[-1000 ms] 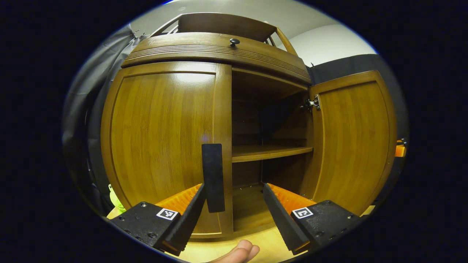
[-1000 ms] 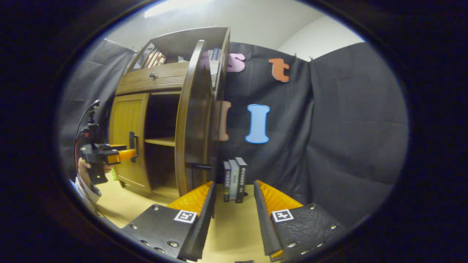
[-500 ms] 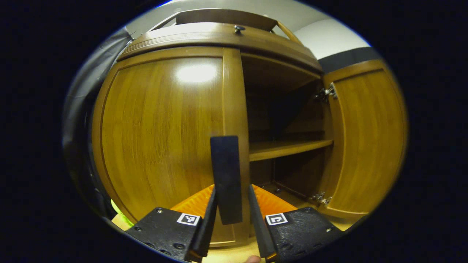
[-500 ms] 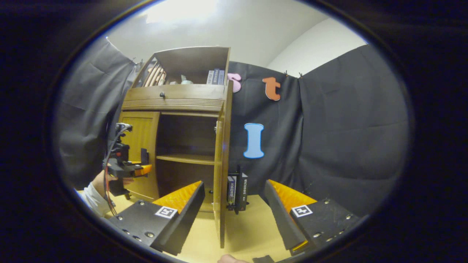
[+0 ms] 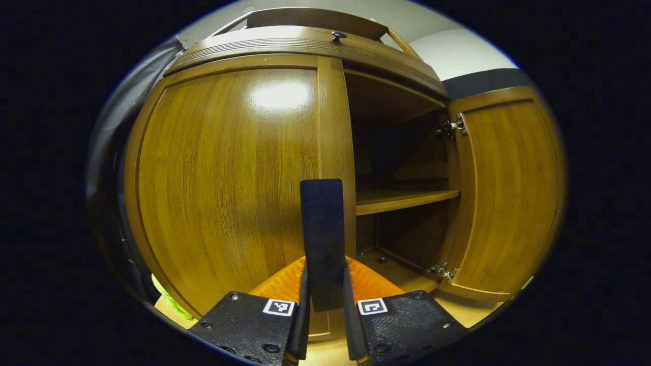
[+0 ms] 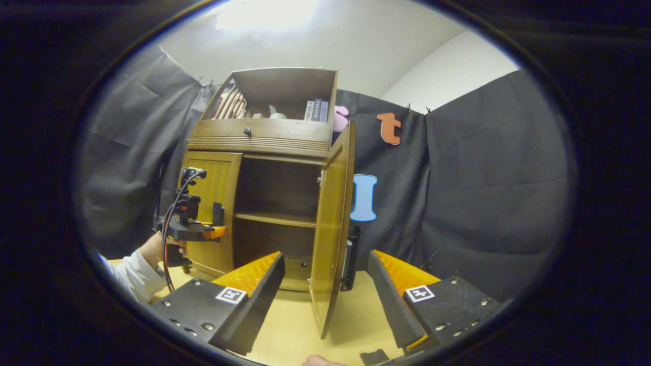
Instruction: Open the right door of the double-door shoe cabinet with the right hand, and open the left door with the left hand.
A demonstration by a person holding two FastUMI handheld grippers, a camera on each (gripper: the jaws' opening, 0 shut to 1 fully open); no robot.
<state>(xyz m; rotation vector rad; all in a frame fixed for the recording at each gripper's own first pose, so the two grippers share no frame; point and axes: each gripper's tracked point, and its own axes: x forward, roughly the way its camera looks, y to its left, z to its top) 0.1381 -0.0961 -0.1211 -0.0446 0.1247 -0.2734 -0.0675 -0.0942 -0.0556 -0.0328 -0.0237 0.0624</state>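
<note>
At left door: left tool now clamped on handle, prob. firm.

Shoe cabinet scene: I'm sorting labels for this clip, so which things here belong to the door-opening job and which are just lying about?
Part of the job:
- left door, shut
- its handle, clamped in the left gripper
- right door, swung open
- right gripper, jaws apart, holding nothing

Just lying about:
- books on the top shelf
- drawer knob
- inner shelf
</note>
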